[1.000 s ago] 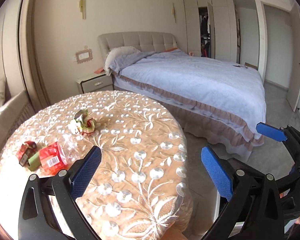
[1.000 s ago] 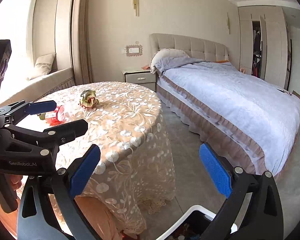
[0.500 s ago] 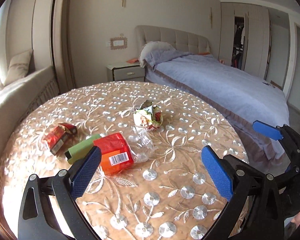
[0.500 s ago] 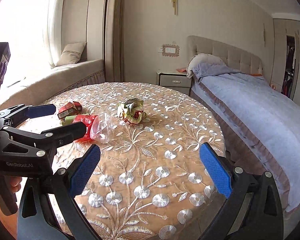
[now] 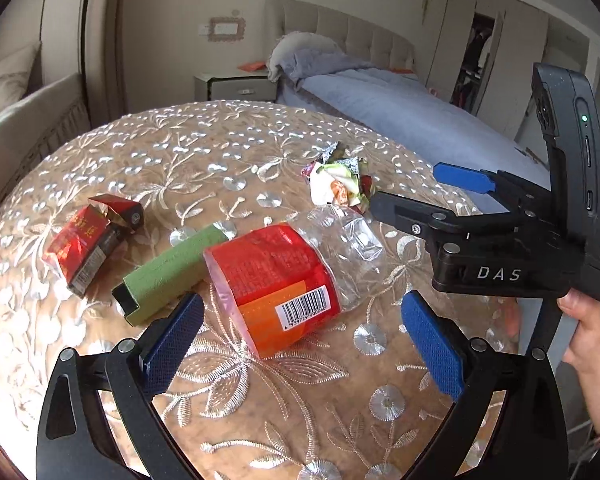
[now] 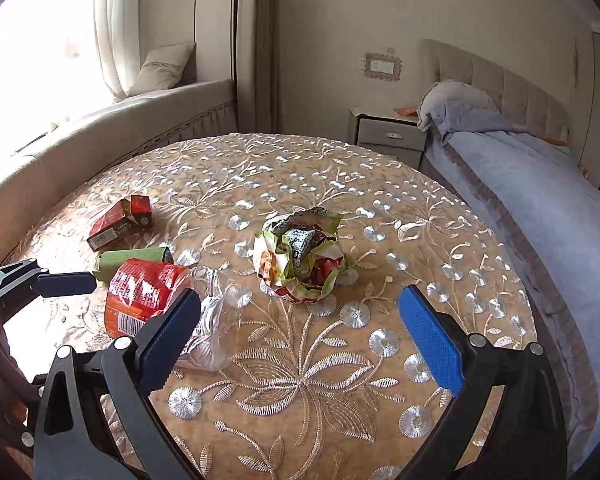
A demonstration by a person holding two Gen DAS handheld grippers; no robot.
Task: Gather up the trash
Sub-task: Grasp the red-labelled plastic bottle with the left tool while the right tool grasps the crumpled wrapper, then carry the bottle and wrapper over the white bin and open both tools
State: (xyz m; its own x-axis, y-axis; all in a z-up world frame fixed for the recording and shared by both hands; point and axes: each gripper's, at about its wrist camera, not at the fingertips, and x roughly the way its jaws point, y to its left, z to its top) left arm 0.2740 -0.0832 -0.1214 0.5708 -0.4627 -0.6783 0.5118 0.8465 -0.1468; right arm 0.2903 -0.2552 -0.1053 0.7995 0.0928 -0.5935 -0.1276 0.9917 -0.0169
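Observation:
Several pieces of trash lie on a round table with an embroidered cloth (image 5: 260, 392). A crushed clear plastic bottle with a red-orange label (image 5: 276, 280) lies just ahead of my open, empty left gripper (image 5: 300, 344). A green box (image 5: 168, 276) and a red cigarette pack (image 5: 88, 248) lie to its left. A crumpled snack wrapper (image 5: 340, 184) lies farther back. My right gripper (image 6: 300, 340) is open and empty, hovering short of the wrapper (image 6: 300, 260), with the bottle (image 6: 148, 300) at its left finger. The right gripper also shows in the left wrist view (image 5: 440, 192).
A bed (image 6: 532, 184) with a blue-grey cover stands right of the table. A nightstand (image 6: 388, 132) is at the wall behind. A cushioned window seat (image 6: 120, 120) runs along the left. The table's right edge (image 6: 540, 320) is close to the bed.
Both grippers have swung left and moved in over the table. The trash now lies close ahead of both. Both stay open.

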